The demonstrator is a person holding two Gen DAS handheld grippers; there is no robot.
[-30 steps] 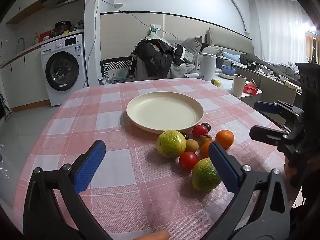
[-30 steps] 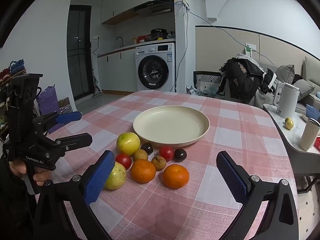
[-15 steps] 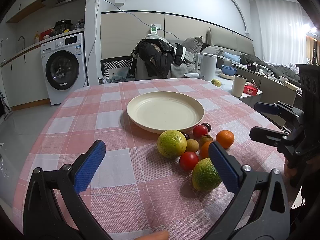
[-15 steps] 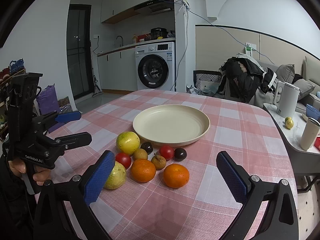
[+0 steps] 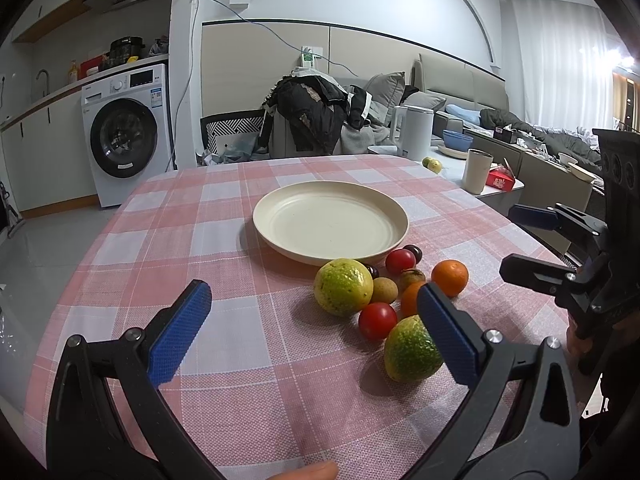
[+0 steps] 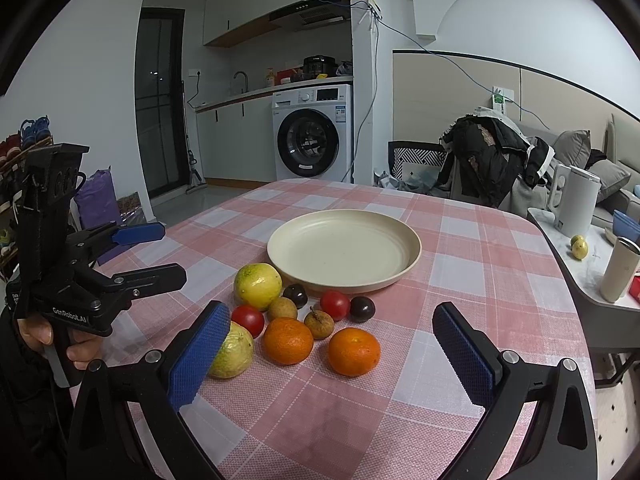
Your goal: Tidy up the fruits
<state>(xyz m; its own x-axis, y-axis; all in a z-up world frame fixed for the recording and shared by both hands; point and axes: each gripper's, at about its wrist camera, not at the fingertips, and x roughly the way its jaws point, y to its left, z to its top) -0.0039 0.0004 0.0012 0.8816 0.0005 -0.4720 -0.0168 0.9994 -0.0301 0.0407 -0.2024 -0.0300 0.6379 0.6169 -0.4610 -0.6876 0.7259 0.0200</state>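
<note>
- Left gripper [image 5: 314,328] wide open, holding nothing, hovering over the cloth; its right pad overlaps a green fruit [image 5: 410,350] in view
- Right gripper [image 6: 330,346] also wide open and empty, above the fruit cluster
- Since a second ago almost nothing has shifted; both grippers keep the same pose
- Fruits lie just in front of the empty plate [image 6: 412,256]: oranges [image 6: 354,352], tomatoes [image 6: 335,305], a yellow-green fruit [image 6: 258,286]
- Pink checked tablecloth [image 5: 168,236]; washer [image 6: 312,132] behind

Clustered fruits [image 6: 296,320] just beside empty cream plate [image 6: 344,249]
</note>
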